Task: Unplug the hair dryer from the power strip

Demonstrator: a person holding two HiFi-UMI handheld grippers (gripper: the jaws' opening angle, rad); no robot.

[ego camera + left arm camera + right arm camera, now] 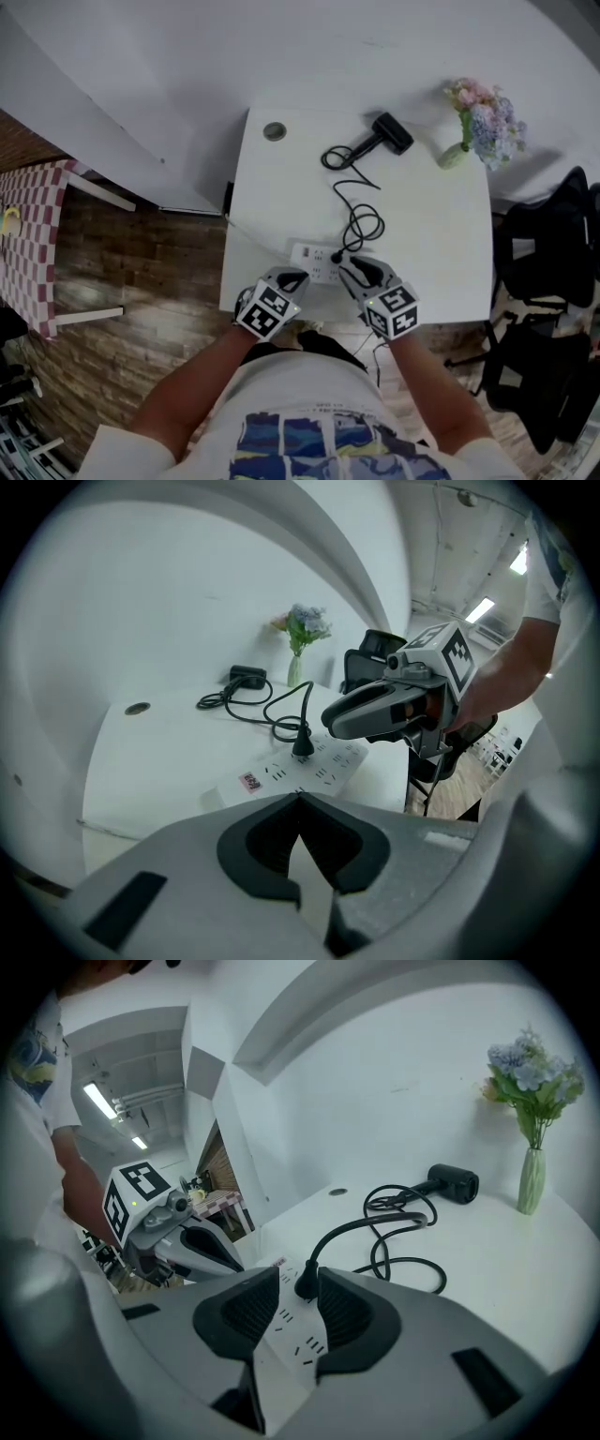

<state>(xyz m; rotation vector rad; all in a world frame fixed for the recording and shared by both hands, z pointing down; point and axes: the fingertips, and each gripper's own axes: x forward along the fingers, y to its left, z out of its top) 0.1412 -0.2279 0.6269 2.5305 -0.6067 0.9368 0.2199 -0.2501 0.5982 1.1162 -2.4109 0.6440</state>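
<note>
- The black plug (305, 1285) of the black hair dryer (389, 133) sits in the white rectangular power strip (281, 772), so the unplugging is not done yet.
- My right gripper (349, 267) has its jaws apart. The plug stands between their tips, but I judge they do not clamp it yet.
- My left gripper (293, 278) has its jaws together and holds nothing. It is just beside the near end of the strip, and I cannot tell if it touches it.
- What is left, I think: close on the plug, keep the strip down, pull the plug out.
- The dryer lies far back on the white table (441, 234), and its black cord (358, 1219) runs loose to the strip.
</note>
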